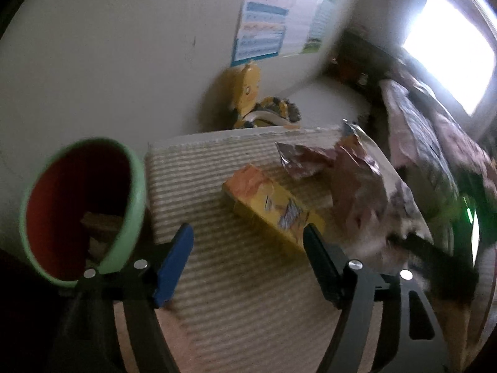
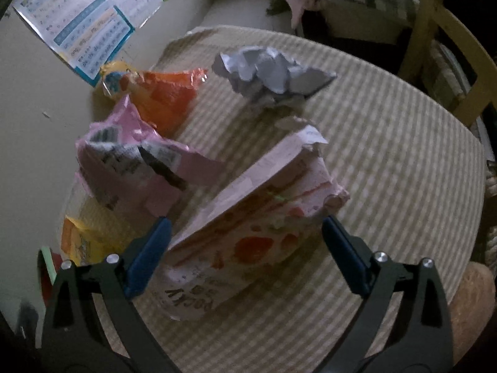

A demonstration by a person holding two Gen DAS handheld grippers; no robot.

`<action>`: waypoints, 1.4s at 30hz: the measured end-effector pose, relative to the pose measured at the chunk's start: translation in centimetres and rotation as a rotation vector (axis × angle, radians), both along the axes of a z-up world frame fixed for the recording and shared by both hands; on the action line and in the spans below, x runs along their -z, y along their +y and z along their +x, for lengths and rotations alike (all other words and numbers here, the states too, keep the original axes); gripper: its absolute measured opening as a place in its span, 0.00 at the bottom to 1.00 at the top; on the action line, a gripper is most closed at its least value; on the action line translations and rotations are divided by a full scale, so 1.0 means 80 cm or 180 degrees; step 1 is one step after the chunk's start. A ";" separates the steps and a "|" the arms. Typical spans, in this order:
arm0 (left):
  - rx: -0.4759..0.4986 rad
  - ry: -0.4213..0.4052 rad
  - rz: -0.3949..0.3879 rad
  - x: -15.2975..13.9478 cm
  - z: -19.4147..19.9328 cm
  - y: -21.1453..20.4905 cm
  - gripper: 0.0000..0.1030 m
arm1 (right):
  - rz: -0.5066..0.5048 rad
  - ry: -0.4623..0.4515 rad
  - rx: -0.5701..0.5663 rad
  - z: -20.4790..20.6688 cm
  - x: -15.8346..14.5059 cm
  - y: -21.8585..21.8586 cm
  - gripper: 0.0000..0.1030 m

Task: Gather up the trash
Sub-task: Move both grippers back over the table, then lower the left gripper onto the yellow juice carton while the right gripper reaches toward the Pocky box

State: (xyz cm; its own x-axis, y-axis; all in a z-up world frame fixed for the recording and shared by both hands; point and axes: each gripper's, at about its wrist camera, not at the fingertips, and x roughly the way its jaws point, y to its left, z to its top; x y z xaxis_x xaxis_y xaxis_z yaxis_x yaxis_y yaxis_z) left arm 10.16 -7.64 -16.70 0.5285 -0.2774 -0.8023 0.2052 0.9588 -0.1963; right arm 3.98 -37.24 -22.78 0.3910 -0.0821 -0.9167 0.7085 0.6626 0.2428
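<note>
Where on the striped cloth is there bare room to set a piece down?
Free: the cloth's right side, between crumpled paper and chair. Crowded: its left, where pink box, pink wrapper and orange bag cluster.

A torn pink snack box (image 2: 248, 227) lies on its side, flaps open, on a striped tablecloth (image 2: 388, 161). Around it lie a crumpled white paper ball (image 2: 270, 74), a pink wrapper (image 2: 136, 161), an orange wrapper (image 2: 164, 96) and a yellow box (image 1: 270, 205). A green-rimmed red bin (image 1: 84, 208) stands beside the table, scraps inside.

We see bare cloth (image 2: 388, 161) right of the pink box (image 2: 248, 217) — wrappers (image 2: 136, 161) and bin (image 1: 84, 208) crowd the left.
</note>
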 end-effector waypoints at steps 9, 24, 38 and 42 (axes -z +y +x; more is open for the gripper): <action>-0.0316 0.0221 0.0383 0.055 0.068 -0.073 0.73 | 0.0059 -0.0075 -0.0094 -0.019 -0.004 -0.007 0.93; 0.0349 0.0015 0.1058 0.086 0.074 -0.146 0.59 | -0.0072 -0.0165 -0.0209 -0.007 0.003 -0.018 0.96; 0.0769 0.0098 0.0656 0.068 0.052 -0.115 0.08 | -0.0334 -0.0262 -0.0948 0.015 -0.020 0.003 0.59; 0.0430 0.0007 0.0560 0.062 0.053 -0.095 0.53 | -0.0247 -0.0262 -0.0906 0.008 -0.026 -0.003 0.60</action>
